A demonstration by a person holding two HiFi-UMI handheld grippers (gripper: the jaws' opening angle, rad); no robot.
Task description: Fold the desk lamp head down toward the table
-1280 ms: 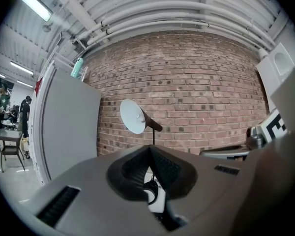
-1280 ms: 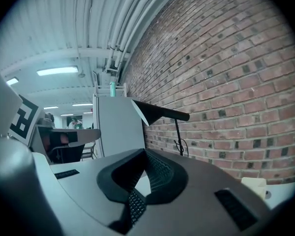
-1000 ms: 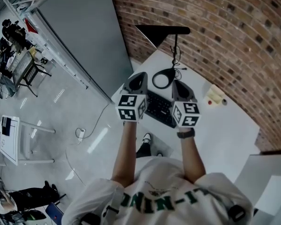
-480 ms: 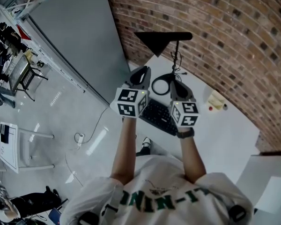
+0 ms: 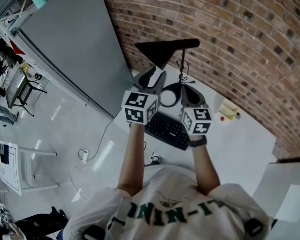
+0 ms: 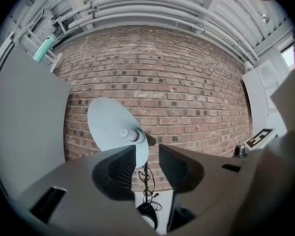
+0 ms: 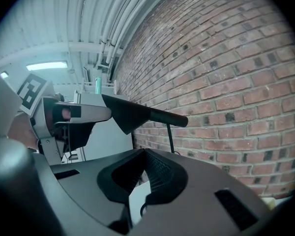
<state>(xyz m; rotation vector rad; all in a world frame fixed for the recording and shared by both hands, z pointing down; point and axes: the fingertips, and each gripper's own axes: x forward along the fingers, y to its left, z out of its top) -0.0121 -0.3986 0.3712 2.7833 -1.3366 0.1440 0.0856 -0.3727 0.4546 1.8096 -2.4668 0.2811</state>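
The black desk lamp stands at the table's far edge by the brick wall. Its cone head (image 5: 159, 54) points left on a level arm (image 5: 186, 43); a thin pole drops to the ring base (image 5: 171, 97). My left gripper (image 5: 156, 75) sits just below the cone with its jaws opening, and nothing is pressed between them. In the left gripper view the head's pale inside (image 6: 113, 129) shows beyond that gripper's (image 6: 147, 160) tips. My right gripper (image 5: 185, 89) hovers over the base with its tips together on nothing. The right gripper (image 7: 145, 154) view shows the cone (image 7: 127, 115) up ahead.
A black keyboard (image 5: 166, 130) lies on the white table (image 5: 240, 144) under my wrists. Yellow notes (image 5: 228, 109) lie to the right. A grey partition (image 5: 70, 44) stands left of the table, the brick wall (image 5: 240, 29) behind. The lamp's cable (image 6: 147, 183) hangs by its pole.
Both grippers have moved away from me toward the lamp, the left one rising to just under the cone. The left jaws, shut before, now stand apart.
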